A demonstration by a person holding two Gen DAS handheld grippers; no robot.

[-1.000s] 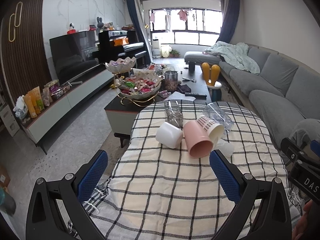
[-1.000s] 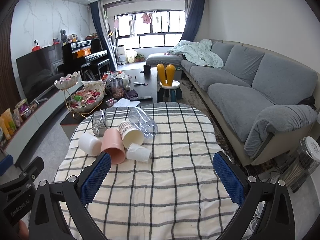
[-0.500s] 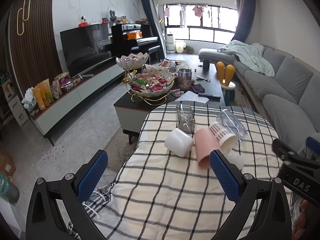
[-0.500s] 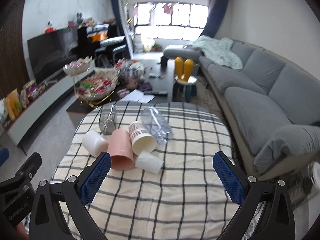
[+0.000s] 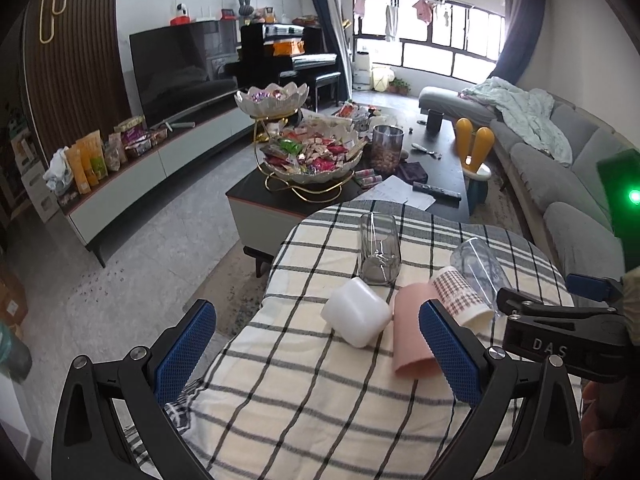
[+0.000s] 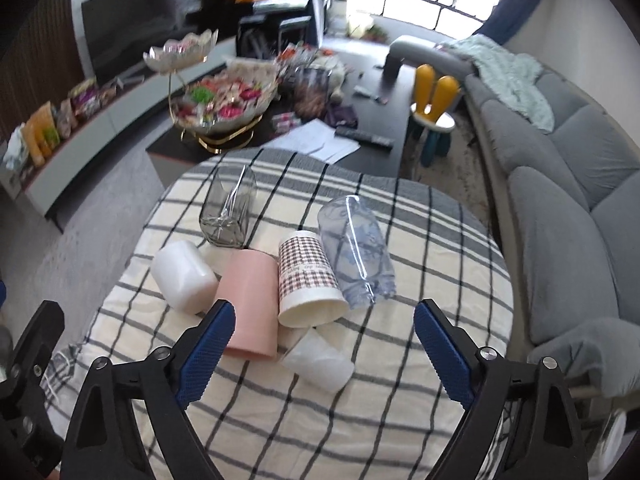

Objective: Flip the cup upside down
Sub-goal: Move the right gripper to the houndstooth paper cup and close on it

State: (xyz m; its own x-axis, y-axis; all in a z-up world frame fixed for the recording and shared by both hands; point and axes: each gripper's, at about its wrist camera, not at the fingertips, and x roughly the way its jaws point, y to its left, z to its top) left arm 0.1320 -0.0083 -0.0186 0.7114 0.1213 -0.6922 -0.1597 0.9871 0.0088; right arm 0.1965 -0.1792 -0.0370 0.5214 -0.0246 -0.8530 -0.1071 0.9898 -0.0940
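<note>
Several cups lie on their sides on the checked tablecloth (image 6: 320, 420): a white cup (image 6: 182, 278), a pink cup (image 6: 250, 304), a plaid paper cup (image 6: 308, 280), a clear plastic cup (image 6: 356, 248), a small translucent cup (image 6: 320, 360) and a grey glass tumbler (image 6: 229, 212). The white cup (image 5: 356, 314), pink cup (image 5: 410, 332) and tumbler (image 5: 378, 250) also show in the left wrist view. My right gripper (image 6: 324, 354) is open, low over the small translucent cup. My left gripper (image 5: 316, 354) is open and empty, short of the white cup.
The round table drops off at its left edge to the floor (image 5: 140, 260). Behind it stands a dark coffee table (image 5: 440, 168) with a two-tier candy bowl (image 5: 312, 156). A grey sofa (image 6: 560, 184) runs along the right. The right gripper's body (image 5: 560, 336) shows beside my left gripper.
Both grippers have moved forward and down toward the cups. The right view has tilted down onto the table. Both stay open and the cups have not moved.
</note>
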